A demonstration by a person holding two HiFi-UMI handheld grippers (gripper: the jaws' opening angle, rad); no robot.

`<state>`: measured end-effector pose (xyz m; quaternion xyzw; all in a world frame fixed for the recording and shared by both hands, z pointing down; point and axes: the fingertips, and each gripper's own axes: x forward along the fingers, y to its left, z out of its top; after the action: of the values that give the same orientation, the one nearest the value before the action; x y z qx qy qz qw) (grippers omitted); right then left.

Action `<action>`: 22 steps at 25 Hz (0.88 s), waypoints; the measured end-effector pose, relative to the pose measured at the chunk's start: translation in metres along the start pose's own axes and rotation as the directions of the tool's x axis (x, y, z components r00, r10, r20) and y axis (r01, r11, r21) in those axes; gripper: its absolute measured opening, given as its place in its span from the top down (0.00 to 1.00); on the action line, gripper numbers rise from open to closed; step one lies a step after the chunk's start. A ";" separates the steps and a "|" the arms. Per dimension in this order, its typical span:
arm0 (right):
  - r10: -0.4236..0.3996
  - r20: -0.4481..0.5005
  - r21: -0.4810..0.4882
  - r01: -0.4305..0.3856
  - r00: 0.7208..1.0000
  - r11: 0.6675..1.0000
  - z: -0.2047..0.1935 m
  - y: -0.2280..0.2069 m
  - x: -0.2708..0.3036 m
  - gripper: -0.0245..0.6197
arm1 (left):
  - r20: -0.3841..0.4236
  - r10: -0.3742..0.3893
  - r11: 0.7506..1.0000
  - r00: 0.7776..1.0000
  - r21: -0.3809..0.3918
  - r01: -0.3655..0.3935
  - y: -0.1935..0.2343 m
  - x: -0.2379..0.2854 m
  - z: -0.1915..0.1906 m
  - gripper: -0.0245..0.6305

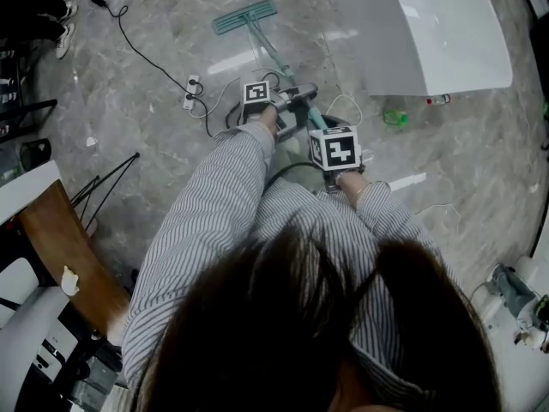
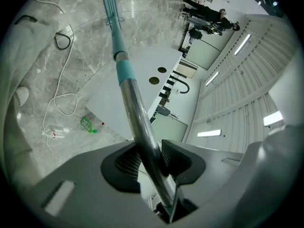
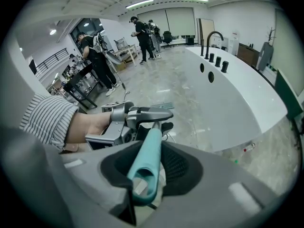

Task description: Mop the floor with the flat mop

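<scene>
The flat mop's teal head [image 1: 246, 15] lies flat on the grey marble floor ahead of me, and its pole [image 1: 274, 58] slants back toward my hands. My left gripper [image 1: 287, 103] is shut on the mop's metal pole [image 2: 128, 87], which runs up between the jaws to the head [image 2: 110, 6]. Lower down, my right gripper [image 1: 324, 136] is shut on the teal handle end [image 3: 147, 160], which sticks out toward the camera. In the right gripper view the left gripper [image 3: 137, 118] sits just ahead on the pole.
A large white tub [image 1: 429, 33] stands at the right, with a green bottle [image 1: 395, 118] on the floor below it. A power strip [image 1: 192, 91] and cables lie left of the mop. A brown chair [image 1: 60, 247] is at the left. People stand far off [image 3: 142, 32].
</scene>
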<state>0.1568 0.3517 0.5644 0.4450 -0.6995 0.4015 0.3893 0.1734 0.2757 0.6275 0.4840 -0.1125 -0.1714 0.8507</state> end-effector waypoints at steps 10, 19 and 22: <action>0.012 0.005 0.031 -0.012 1.000 0.999 0.153 0.018 0.069 0.79 | 0.013 0.020 1.000 1.000 -0.018 -0.020 -0.082 0.002 0.148 0.77; -0.008 -0.004 0.074 0.008 1.000 0.997 0.321 0.050 0.128 0.79 | -0.014 0.035 0.999 0.999 -0.037 -0.036 -0.184 -0.003 0.291 0.77; -0.013 0.002 0.081 0.013 1.000 0.997 0.372 0.054 0.147 0.79 | 0.009 0.008 0.999 1.000 -0.043 -0.007 -0.216 -0.001 0.337 0.77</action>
<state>-0.0074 -0.0165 0.5459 0.4654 -0.6802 0.4265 0.3725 0.0129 -0.0907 0.6118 0.4644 -0.1145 -0.1726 0.8611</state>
